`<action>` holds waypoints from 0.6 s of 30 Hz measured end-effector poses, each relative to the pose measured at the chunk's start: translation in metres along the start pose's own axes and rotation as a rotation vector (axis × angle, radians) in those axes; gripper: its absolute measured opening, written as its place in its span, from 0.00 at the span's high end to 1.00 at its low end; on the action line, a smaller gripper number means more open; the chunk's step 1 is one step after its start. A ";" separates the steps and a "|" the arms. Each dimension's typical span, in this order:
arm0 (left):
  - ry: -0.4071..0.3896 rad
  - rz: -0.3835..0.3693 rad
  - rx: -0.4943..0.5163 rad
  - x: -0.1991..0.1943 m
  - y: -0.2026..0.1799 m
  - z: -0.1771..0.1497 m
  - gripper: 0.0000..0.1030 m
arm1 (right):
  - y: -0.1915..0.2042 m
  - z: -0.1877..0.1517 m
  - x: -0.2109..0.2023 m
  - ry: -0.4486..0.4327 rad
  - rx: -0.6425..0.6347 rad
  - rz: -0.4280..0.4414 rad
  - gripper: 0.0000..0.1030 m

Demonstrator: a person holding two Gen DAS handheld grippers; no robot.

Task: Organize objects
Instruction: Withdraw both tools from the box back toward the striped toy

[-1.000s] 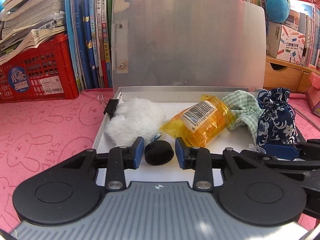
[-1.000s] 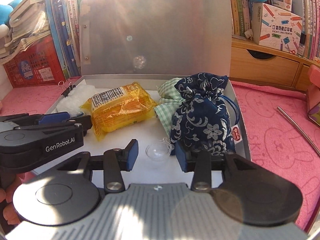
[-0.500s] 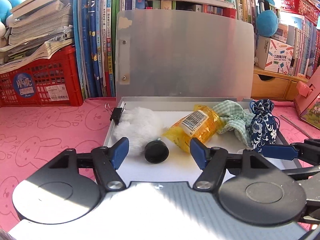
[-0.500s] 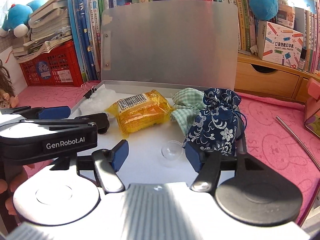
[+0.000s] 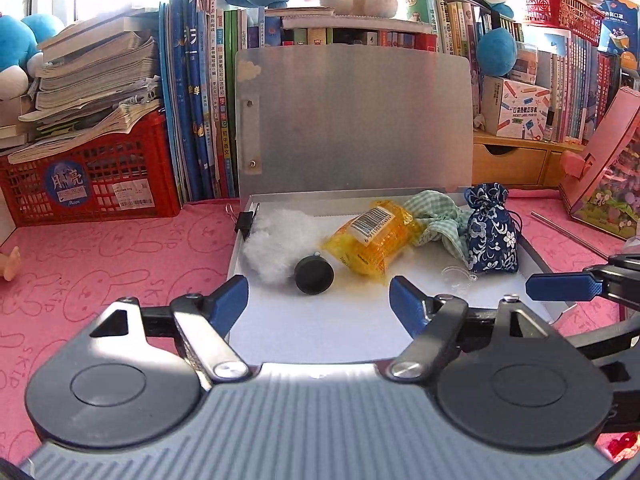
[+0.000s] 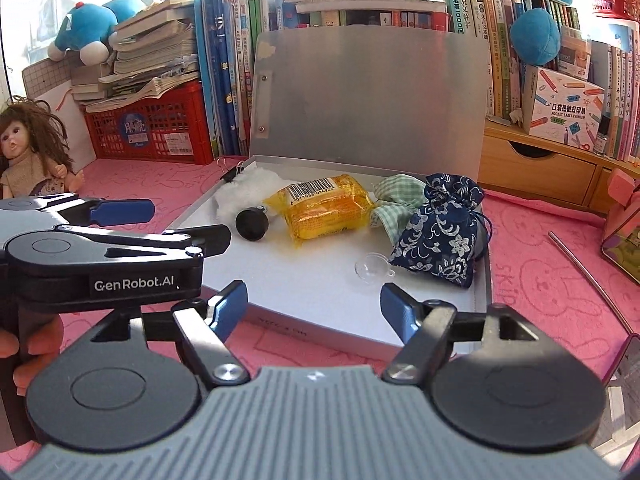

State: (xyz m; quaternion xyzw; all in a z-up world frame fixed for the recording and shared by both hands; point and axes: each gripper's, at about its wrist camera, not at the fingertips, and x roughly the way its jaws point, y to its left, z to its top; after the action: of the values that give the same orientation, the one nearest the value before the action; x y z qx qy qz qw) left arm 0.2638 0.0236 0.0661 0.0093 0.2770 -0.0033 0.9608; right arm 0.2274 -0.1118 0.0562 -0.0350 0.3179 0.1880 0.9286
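Most of the tidying looks done. The flat white box (image 5: 536,258) sits in the middle of both pictures with its grey lid (image 5: 360,120) standing up behind it. Inside, from left to right, lie a white fluffy thing (image 5: 276,242), a small round black knob (image 5: 314,276), a yellow packet with a barcode (image 5: 372,240), a green checked cloth (image 5: 436,216), a blue flowered pouch (image 5: 492,236) and a tiny clear dome (image 6: 372,266) just beside the pouch. The left tongs (image 5: 318,302) are opening and have nothing between them; the black knob lies a little past their tips. The right tongs (image 6: 312,304) are opening too, and empty; the clear dome rests on the box floor past their tips. On the pink surface (image 6: 540,292) at the right a thin metal rod (image 6: 584,268) lies outside the box. What may be left, I think, is picking up that rod and shutting the lid.
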 end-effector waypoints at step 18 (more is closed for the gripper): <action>-0.017 -0.069 -0.004 -0.070 0.002 -0.037 0.18 | 0.010 -0.034 -0.053 -0.038 -0.044 0.060 0.13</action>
State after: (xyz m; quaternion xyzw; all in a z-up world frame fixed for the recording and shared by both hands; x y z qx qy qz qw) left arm 0.1844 0.0262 0.0721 -0.0023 0.2689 -0.0362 0.9625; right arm 0.1650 -0.1258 0.0614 -0.0425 0.2970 0.2235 0.9274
